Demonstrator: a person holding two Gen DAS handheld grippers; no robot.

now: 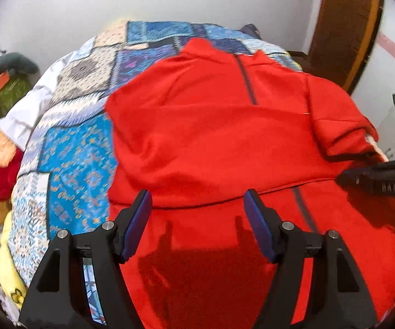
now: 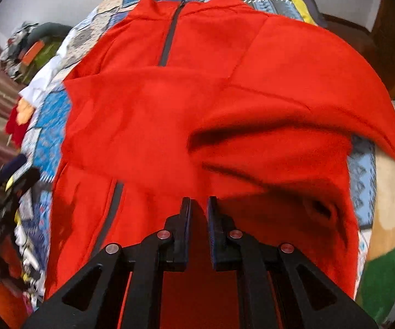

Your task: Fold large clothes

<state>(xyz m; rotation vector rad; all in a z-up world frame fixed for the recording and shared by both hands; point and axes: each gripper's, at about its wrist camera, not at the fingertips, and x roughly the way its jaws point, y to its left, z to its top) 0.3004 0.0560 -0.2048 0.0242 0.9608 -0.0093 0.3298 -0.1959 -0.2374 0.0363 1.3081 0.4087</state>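
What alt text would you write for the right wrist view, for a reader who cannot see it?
A red zip-front garment lies spread over a blue patchwork bedspread, one sleeve folded across its front. The right gripper, jaws nearly closed, pinches a fold of the red fabric near the lower edge. The left gripper shows blurred at the left edge.

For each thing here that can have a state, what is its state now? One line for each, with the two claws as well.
Red jacket: lies on the bed, partly folded, one sleeve laid across the front.
Zipper: closed at the chest.
Left claw: open, above the jacket, holds nothing.
Right claw: shut on a fold of the jacket.
Bedspread: spread over the bed, under the jacket.
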